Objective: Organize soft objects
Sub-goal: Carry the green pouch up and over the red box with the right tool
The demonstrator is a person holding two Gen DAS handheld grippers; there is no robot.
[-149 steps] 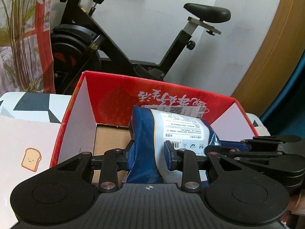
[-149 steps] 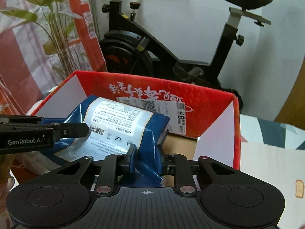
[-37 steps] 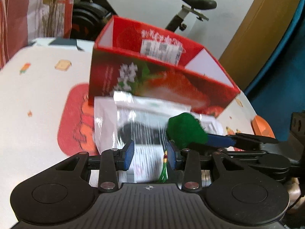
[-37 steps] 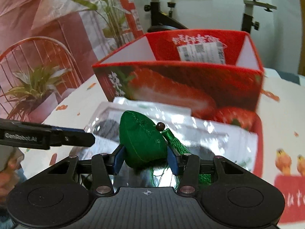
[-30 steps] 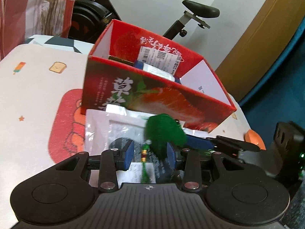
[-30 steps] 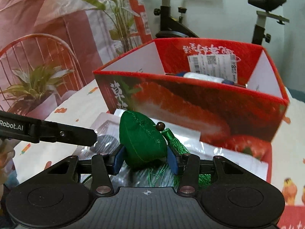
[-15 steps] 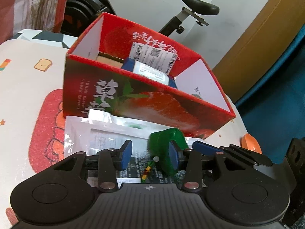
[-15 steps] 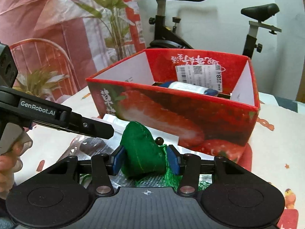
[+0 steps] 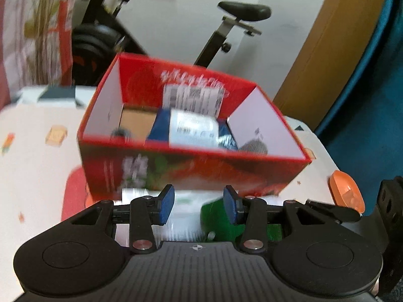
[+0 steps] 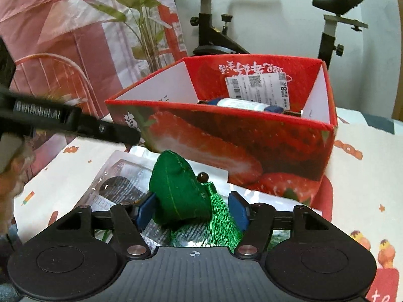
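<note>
A green fabric pouch with a green tassel lies on a clear plastic packet in front of the red strawberry box. My right gripper straddles the pouch and its jaws are opening. The left pad brushes the pouch, while the right pad stands apart with only tassel threads beside it. In the blurred left wrist view, my left gripper is open and empty above the packet. There the pouch shows low, behind the right finger. A blue and white packet lies inside the box.
The left gripper's finger crosses the right wrist view at the left, held by a hand. An exercise bike and a plant stand behind the table. An orange object lies at the table's right edge.
The right jaws have widened and the green pouch has tipped down onto the plastic packet. The left gripper has risen and shifted toward the box, which now shows its inside.
</note>
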